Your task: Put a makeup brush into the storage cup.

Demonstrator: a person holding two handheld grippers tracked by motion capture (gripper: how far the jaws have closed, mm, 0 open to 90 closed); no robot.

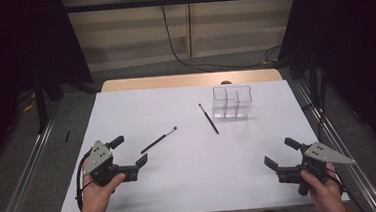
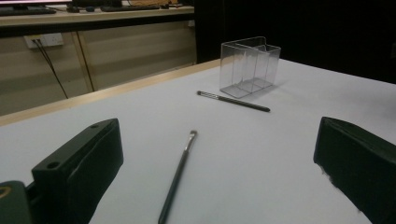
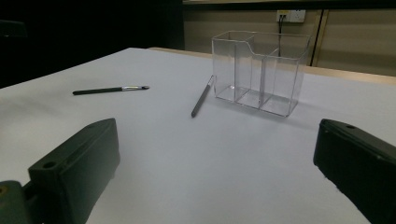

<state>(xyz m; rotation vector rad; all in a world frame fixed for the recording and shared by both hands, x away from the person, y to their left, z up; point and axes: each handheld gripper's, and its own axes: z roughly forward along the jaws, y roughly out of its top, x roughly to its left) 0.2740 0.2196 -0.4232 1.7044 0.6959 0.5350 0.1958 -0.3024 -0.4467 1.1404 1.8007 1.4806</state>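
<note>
While both tongs gape empty, two brushes lie on the white table amid dark curtains.

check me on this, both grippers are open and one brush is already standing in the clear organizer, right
Not quite. Both brushes lie flat on the table; the high view shows the clear organizer empty. The left gripper and right gripper are indeed open.
</note>
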